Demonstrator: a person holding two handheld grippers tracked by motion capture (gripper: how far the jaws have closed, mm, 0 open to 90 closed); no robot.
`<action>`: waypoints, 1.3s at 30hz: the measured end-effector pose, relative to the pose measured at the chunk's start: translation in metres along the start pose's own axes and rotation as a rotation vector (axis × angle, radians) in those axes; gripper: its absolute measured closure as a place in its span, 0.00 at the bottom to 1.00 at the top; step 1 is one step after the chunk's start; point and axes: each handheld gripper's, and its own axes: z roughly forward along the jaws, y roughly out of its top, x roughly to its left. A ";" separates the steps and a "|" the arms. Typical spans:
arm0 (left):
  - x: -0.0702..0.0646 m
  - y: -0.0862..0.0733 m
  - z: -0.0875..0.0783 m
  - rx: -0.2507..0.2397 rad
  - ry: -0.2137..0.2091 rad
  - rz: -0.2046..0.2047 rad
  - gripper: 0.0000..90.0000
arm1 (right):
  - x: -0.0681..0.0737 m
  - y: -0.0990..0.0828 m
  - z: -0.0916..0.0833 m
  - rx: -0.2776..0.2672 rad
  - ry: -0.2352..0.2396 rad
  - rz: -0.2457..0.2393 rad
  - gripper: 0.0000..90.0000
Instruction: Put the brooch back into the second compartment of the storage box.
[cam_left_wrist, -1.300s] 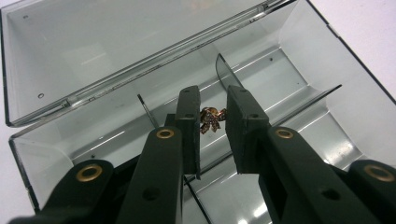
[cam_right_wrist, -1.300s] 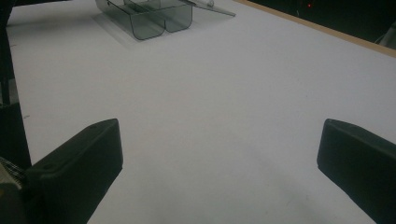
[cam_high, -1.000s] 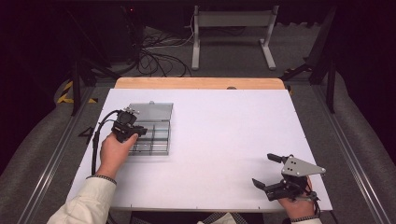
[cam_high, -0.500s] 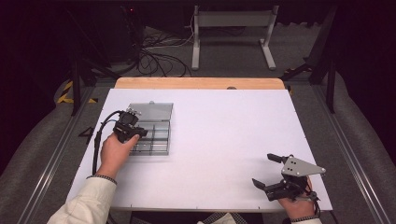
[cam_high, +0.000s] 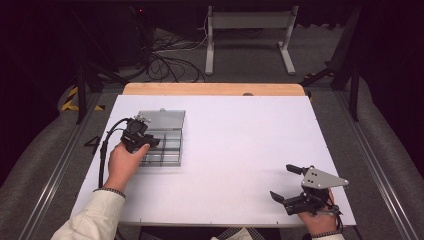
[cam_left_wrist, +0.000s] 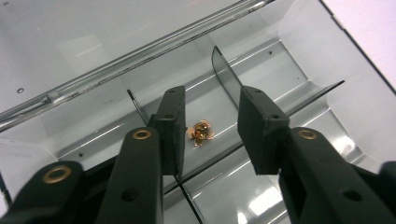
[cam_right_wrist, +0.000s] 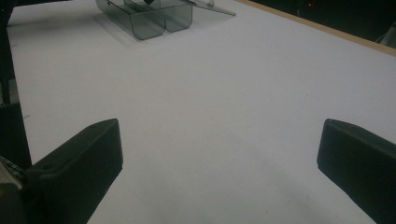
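**A:** What do I have on screen besides the job itself?

**B:** I see the white tabletop (cam_high: 235, 145) running under the left tongs (cam_high: 151, 143) and the right tongs (cam_high: 282, 181). Its wooden strip (cam_high: 210, 89) lies along the far edge, beyond both.

**A:** And off the table?

**B:** I make out black cables (cam_high: 170, 65) tangled on the grey floor (cam_high: 250, 60) well past the left tongs, and a pale metal stand (cam_high: 250, 20) farther back. There's yellow-and-black tape (cam_high: 75, 100) out to the left of the left tongs.

White table (cam_high: 240, 150) with wooden far edge, grey carpeted floor (cam_high: 250, 60), tangled black cables (cam_high: 170, 62), metal stand (cam_high: 250, 30), dark surroundings
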 end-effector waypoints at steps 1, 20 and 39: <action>0.000 0.000 -0.002 -0.004 0.003 0.004 0.65 | 0.000 0.000 0.000 0.000 0.000 0.000 0.01; -0.014 -0.005 -0.037 -0.121 -0.010 0.033 0.50 | 0.001 0.000 0.000 0.004 -0.005 -0.001 0.01; -0.030 -0.016 -0.071 -0.237 -0.030 0.098 0.40 | 0.001 0.000 0.000 0.005 -0.001 -0.002 0.01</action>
